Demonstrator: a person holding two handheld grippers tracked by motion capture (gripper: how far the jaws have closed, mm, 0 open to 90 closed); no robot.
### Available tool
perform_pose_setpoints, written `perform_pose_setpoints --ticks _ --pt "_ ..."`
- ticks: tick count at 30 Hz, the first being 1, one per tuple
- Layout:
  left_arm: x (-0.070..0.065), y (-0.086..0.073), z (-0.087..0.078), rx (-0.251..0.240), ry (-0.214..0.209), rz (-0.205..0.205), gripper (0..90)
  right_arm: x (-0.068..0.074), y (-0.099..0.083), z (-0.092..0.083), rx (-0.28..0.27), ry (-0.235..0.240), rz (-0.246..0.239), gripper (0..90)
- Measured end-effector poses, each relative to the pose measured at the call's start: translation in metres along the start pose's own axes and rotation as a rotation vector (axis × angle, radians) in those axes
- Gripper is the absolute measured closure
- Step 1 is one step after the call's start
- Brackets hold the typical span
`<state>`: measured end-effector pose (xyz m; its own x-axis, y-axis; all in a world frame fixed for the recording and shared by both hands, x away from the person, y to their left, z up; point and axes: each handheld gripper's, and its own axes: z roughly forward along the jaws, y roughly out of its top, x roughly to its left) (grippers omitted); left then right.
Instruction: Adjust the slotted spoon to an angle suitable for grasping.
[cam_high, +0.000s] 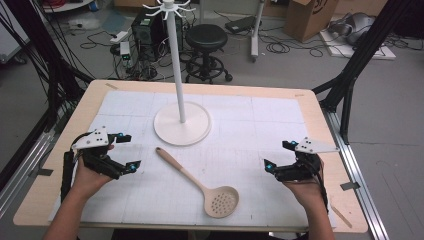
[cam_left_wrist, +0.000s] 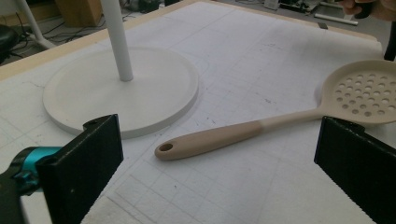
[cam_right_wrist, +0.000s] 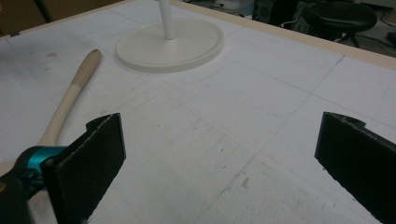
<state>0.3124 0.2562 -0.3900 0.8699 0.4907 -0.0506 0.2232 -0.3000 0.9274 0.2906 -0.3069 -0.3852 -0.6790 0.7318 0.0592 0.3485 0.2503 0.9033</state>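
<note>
Slotted spoon lying on the table mat between two released grippers.

The spoon (cam_high: 200, 182) is laid flat, its handle end pointing toward the round base of the white stand (cam_high: 181, 123), just apart from it. The left gripper (cam_high: 129, 152) and right gripper (cam_high: 278, 156) are held with jaws spread wide, nothing grasped, well to either side of the spoon.

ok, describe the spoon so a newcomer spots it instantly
On the white mat, find the white stand with its round base. Just in front of it lies the slotted spoon, between the two tongs: the only beige item, with a long handle and a round perforated head.
</note>
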Motion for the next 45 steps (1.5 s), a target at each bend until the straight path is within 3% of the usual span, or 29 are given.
perform_pose_setpoints --ticks 45 --pt "-0.0014 0.0025 0.0049 -0.008 -0.009 0.007 1.7 -0.0007 -0.0055 -0.0041 0.013 -0.013 0.008 0.7"
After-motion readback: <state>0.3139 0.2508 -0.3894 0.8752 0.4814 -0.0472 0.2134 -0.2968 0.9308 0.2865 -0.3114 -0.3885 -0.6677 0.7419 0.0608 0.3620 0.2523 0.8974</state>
